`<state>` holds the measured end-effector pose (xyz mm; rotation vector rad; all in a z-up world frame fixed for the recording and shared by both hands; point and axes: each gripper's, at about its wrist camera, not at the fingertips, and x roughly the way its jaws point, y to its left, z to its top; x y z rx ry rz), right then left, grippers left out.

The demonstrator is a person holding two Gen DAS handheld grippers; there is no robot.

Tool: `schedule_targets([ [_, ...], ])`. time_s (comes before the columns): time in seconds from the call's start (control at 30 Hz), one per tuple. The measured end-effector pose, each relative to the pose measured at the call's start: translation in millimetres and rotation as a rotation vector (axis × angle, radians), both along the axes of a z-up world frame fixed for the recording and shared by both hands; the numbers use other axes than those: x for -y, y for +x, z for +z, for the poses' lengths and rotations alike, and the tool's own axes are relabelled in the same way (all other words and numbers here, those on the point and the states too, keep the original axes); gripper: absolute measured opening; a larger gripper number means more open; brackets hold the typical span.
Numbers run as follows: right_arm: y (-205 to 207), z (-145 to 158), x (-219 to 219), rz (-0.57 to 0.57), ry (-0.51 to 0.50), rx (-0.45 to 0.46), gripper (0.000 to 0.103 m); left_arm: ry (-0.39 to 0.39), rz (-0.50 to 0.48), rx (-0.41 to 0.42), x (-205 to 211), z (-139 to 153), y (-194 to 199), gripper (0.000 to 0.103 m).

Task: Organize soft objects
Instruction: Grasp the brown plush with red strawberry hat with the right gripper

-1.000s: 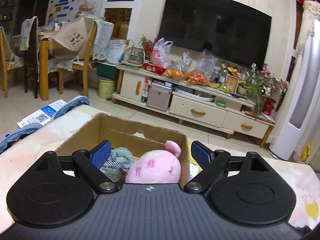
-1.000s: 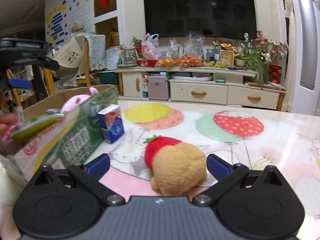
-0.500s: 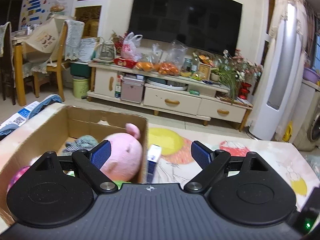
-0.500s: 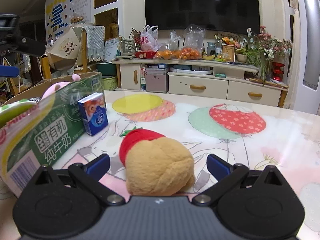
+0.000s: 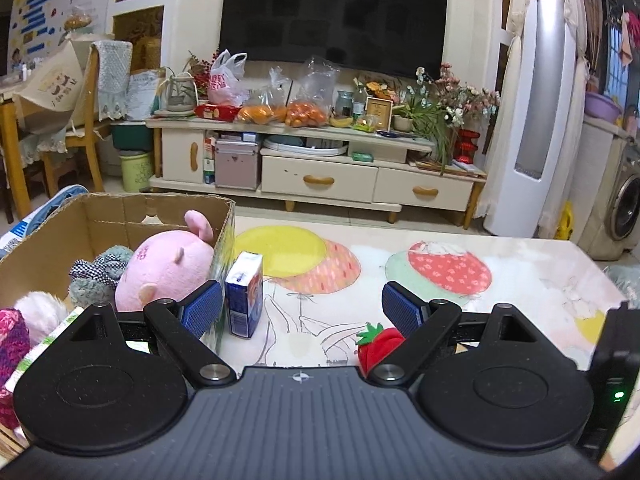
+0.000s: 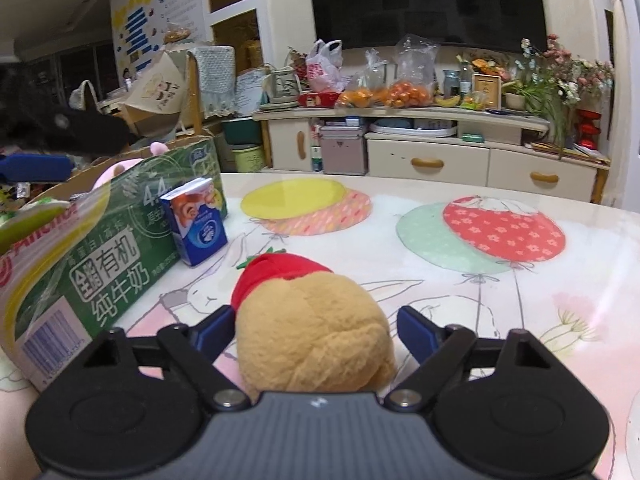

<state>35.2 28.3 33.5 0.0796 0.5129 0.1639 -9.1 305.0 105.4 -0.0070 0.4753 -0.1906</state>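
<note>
Covering the table (image 6: 460, 304) – balloon-print cloth; beyond – television (image 5: 334, 12), cluttered cabinet (image 5: 320, 160).

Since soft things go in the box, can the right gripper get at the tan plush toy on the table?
Probably yes: the right gripper already straddles the tan plush toy, its jaws closing, with nothing in between. The milk carton stands clear.

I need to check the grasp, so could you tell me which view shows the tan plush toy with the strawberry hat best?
The right wrist view: the tan plush toy lies between the closing right gripper jaws, body and hat visible. The left wrist view shows only its red hat behind a finger.
</note>
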Motion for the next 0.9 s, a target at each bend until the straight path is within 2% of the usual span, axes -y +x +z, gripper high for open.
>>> schedule_targets([
  [0.2, -4.3, 2.5, 5.4, 0.015, -0.022, 0.001, 0.077, 0.027, 0.051, 0.007, 6.8, -11.0, 4.8, 0.103],
  [0.33, -5.4, 3.7, 21.1, -0.032, -0.018, -0.011, 0.077, 0.061, 0.095, 0.001, 15.4, -21.7, 9.7, 0.103],
  [0.63, -6.7, 2.8, 60.3, -0.178, -0.005, -0.019, 0.077, 0.178, 0.33, 0.079, 53.5, -44.7, 27.9, 0.103],
  [0.73, -9.1, 3.4, 65.1, -0.18, -0.011, -0.018, 0.077, 0.114, 0.375, 0.047, 64.9, -49.1, 38.8, 0.103],
  [0.9, -14.3, 4.2, 76.8, -0.181, -0.018, -0.015, 0.078, 0.084, 0.464, 0.03, 77.0, -53.4, 64.0, 0.103],
])
